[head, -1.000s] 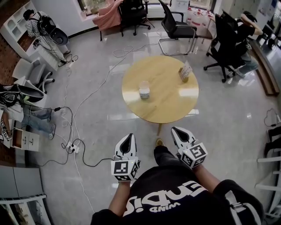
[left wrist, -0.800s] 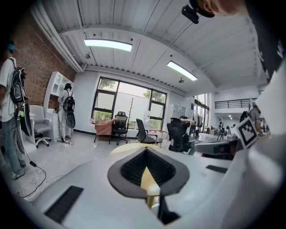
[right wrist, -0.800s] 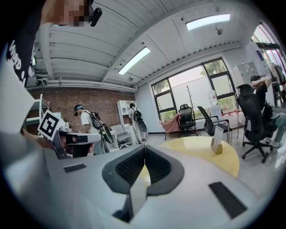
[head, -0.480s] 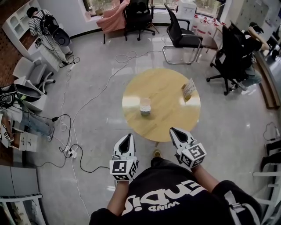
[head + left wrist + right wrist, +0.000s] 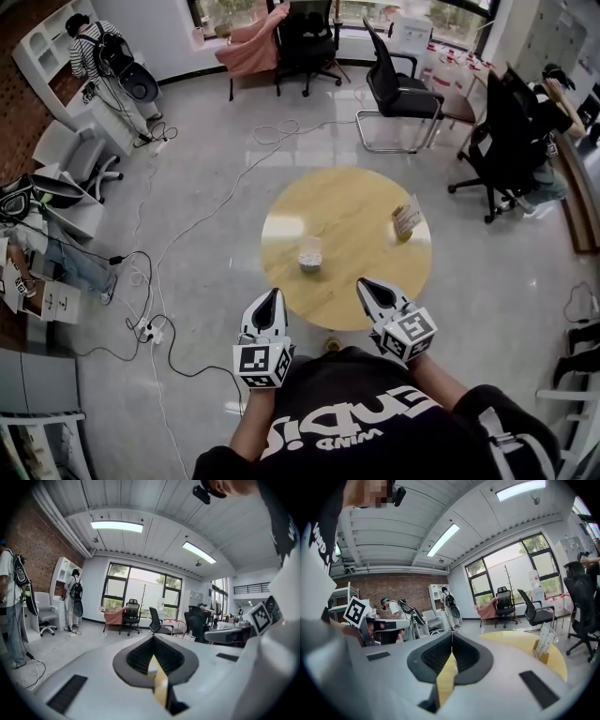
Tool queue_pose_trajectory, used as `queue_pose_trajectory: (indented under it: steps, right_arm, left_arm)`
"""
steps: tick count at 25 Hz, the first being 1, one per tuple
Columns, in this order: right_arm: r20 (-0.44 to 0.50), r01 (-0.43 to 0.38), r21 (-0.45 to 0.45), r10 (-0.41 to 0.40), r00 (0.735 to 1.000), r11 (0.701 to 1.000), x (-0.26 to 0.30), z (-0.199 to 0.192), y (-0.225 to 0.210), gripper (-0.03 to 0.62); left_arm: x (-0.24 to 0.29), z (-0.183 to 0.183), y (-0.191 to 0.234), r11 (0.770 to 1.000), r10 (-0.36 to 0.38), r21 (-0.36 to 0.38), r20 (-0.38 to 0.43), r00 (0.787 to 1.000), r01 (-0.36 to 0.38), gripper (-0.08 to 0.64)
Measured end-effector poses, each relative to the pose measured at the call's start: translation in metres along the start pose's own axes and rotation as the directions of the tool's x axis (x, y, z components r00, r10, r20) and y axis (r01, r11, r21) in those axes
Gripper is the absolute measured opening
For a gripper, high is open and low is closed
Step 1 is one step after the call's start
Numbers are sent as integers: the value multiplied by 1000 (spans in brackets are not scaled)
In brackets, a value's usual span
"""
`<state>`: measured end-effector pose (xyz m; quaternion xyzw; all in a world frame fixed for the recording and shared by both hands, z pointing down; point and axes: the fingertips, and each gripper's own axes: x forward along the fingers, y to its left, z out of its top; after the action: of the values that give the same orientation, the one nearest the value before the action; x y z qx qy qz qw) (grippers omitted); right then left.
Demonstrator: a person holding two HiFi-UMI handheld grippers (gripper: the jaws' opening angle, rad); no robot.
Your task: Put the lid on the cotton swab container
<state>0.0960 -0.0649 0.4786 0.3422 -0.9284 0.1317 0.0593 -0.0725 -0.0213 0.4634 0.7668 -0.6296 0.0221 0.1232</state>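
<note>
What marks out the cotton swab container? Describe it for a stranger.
Start at the round wooden table mid-room. Two things stand on it. The container is the squat, whitish tub left of centre, not the upright card holder at right.

Right hand-held gripper (image 5: pixel 451 637) jaws together, empty; round wooden table (image 5: pixel 511 640) ahead, card stand (image 5: pixel 544 645) on it.

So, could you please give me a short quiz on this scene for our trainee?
1. True or false: the left tool and the right tool are both shut, holding nothing.
2. In the head view, the cotton swab container stands on the round table: A) left of its middle, B) at its right rim, C) at its far rim.
3. What stands near the table's right rim?
Key: 1 true; 2 A; 3 a small card stand.
</note>
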Motion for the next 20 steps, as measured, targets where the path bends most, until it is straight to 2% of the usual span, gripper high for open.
queue_pose_trajectory:
  steps: [5, 12, 16, 20]
  right_arm:
    - [-12, -16, 14, 16, 1000, 1000, 17, 2, -2, 3]
    - [-10, 2, 28, -2, 1000, 1000, 51, 6, -3, 3]
    - [17, 4, 35, -4, 1000, 999, 68, 14, -10, 3]
    - [51, 14, 33, -16, 999, 999, 81, 21, -18, 3]
  left_arm:
    - [11, 2, 3, 1000, -1, -11, -12, 1000, 1, 9]
    - [32, 11, 30, 999, -44, 19, -37, 998, 45, 9]
    - [53, 17, 40, 997, -73, 34, -42, 996, 75, 9]
    - [70, 17, 48, 995, -92, 19, -45, 995, 93, 9]
